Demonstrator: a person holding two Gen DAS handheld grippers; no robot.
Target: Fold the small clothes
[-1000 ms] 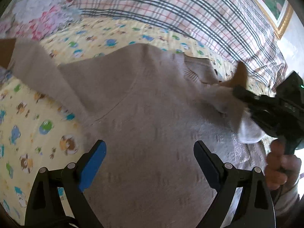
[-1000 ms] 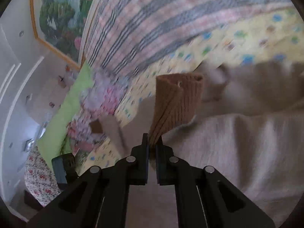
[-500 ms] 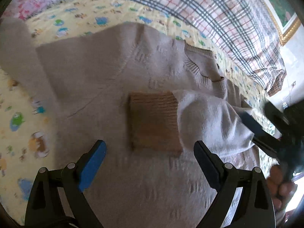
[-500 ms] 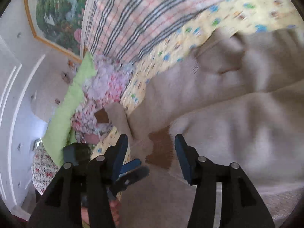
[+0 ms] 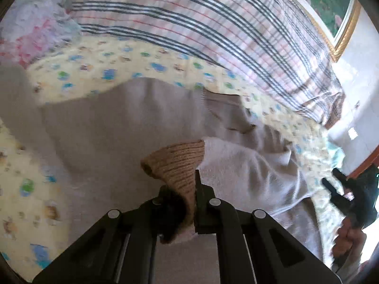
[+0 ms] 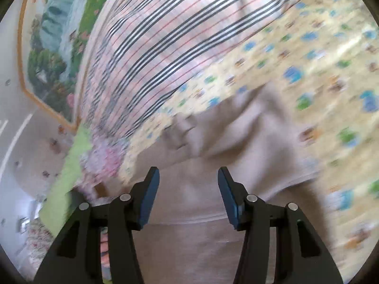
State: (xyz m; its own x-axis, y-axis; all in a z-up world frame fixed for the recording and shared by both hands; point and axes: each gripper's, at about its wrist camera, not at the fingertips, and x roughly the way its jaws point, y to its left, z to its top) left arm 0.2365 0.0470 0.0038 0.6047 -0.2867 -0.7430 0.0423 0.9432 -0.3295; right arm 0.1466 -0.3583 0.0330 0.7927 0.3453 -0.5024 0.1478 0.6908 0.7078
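A beige knit sweater (image 5: 113, 127) lies spread on a yellow printed sheet (image 5: 113, 71). One sleeve is folded across its body, ending in a brown ribbed cuff (image 5: 176, 159). My left gripper (image 5: 189, 189) is shut on that cuff, which bunches up between the pads. In the right wrist view the sweater (image 6: 236, 142) fills the lower middle, blurred by motion. My right gripper (image 6: 188, 189) stands open above the fabric with nothing between its fingers. It also shows at the right edge of the left wrist view as the right gripper (image 5: 336, 184), held by a hand (image 5: 348, 239).
A pink plaid blanket (image 5: 213, 23) with dark stripes lies behind the sweater. A floral cover (image 5: 30, 35) sits at the far left. A framed picture (image 6: 54, 47) hangs on the wall. A green cloth (image 6: 68, 172) lies at the bed's edge.
My left gripper closed on the brown cuff that the right gripper had laid on the sweater. The right gripper opened, let go of the cuff and swung away to the right.
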